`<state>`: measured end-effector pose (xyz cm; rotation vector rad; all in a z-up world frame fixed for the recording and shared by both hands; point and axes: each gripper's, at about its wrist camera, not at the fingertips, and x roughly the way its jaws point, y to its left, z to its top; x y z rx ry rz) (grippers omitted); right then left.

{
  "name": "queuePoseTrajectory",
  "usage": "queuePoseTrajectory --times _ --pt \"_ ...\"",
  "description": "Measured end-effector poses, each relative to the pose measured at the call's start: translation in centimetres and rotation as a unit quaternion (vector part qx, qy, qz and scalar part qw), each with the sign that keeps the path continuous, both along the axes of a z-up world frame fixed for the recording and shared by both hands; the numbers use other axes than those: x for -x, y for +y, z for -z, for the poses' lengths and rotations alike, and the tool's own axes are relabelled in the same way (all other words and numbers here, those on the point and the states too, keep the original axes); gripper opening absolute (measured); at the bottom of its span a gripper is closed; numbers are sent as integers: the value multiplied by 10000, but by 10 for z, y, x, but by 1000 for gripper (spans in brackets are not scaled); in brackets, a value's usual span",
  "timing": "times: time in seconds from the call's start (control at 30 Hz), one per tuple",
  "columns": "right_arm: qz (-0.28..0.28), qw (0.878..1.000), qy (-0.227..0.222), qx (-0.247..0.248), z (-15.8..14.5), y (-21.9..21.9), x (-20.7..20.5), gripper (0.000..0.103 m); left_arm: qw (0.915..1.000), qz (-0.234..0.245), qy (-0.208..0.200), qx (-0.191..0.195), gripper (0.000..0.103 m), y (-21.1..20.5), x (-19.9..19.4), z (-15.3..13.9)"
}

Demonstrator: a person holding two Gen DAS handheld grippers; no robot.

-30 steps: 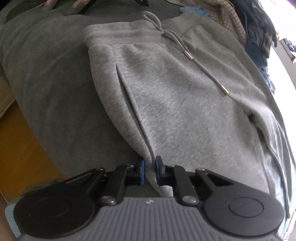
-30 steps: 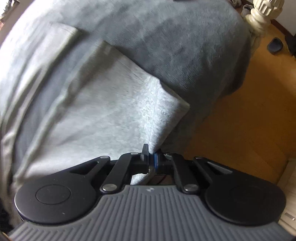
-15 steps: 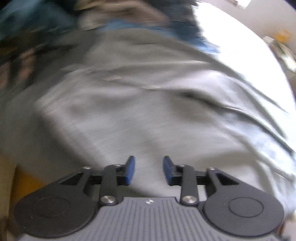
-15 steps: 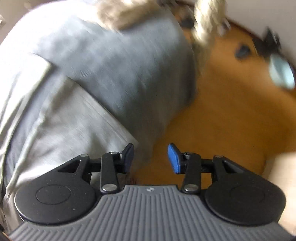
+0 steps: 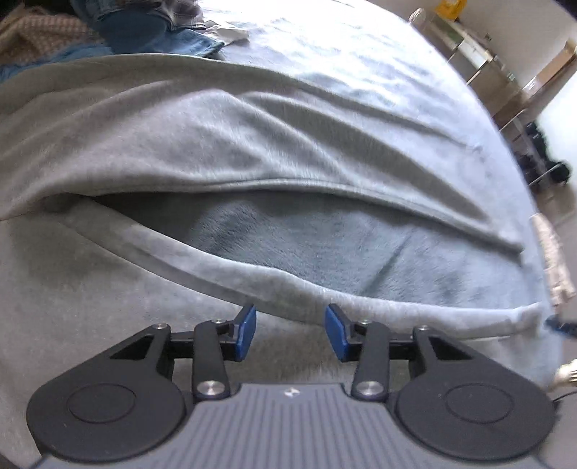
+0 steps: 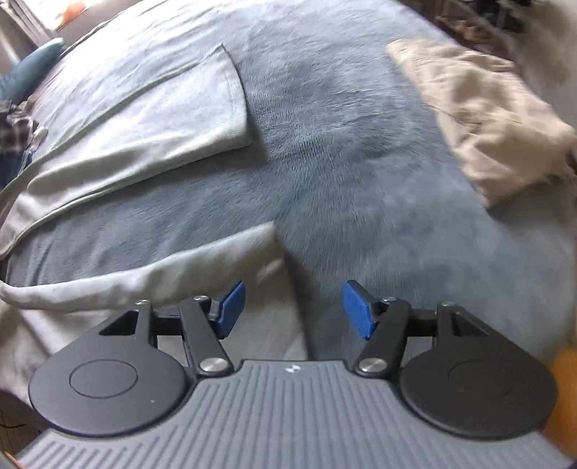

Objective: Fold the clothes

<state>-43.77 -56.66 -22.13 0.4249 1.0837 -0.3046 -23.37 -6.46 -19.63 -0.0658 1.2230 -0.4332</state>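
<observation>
two grippers are in view, and neither holds anything. the left gripper point(image 5: 290, 332) has its blue pads spread apart, poised just above the near leg of the grey sweatpants point(image 5: 202, 151). the right gripper point(image 6: 294, 310) is likewise released, jaws wide, with the near leg's hem point(image 6: 252, 249) just ahead of its left pad.

location: the sweatpants lie spread on the bed, on a blue-grey plush blanket point(image 6: 360, 151). the two legs diverge, exposing a wedge of blanket between them. the far leg's hem point(image 6: 230, 108) lies flat toward the middle of the bed; the near leg runs along the bed's near edge. a beige garment point(image 6: 487, 115) lies toward the far right corner. a pile of clothes point(image 5: 119, 29), including denim, sits at the far left corner.

handling: the fabric appears to be soft, thick fleece, light and limp. it will likely drape and sag between hold points, and is unlikely to slip from rubbered pads. it is not fragile. recommended hold points: the near leg's hem corner for the right gripper, and the seamed outer edge of the same leg for the left gripper. pinch a single folded edge, avoiding the blanket pile beneath.

markings: no brand, label or legible writing is visible on the garment. a small emblem on each gripper body cannot be read.
</observation>
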Motion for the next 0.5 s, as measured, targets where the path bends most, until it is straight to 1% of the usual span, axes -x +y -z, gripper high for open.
queuePoseTrajectory --times 0.03,0.1,0.17,0.23,0.3,0.33,0.37,0.4,0.47,0.5 --pt "-160 9998 -79 -75 4 -6 -5 61 9999 -17 -44 -117 43 -8 3 4" --pt "-562 9980 -159 -259 13 -14 -16 67 9994 -71 -108 -324 43 -19 9 9" --pt "-1039 9933 -163 -476 24 -17 -28 68 9984 -100 -180 -521 43 -25 14 11" --pt "-1539 9856 -160 -686 30 -13 -37 68 9971 -99 -263 -712 43 -32 17 14" --pt "-1905 9792 -228 -658 33 -7 -42 65 9956 -110 -327 -874 43 -38 17 19" --pt "-1966 9784 -207 -604 35 -4 -45 61 9948 -133 -345 -944 42 -41 17 21" --pt "-2029 9775 -187 -549 38 -1 -48 41 9941 -155 -364 -1013 42 -43 17 24" --pt "-2145 9757 -182 -419 37 4 -49 17 9933 -185 -392 -1069 42 -46 18 23" --pt "-2259 9735 -332 -158 24 11 -47 9 9917 -243 -452 -1179 42 -52 18 23" --pt "-2314 9720 -406 -26 17 15 -46 8 9909 -249 -518 -1220 42 -55 19 22"
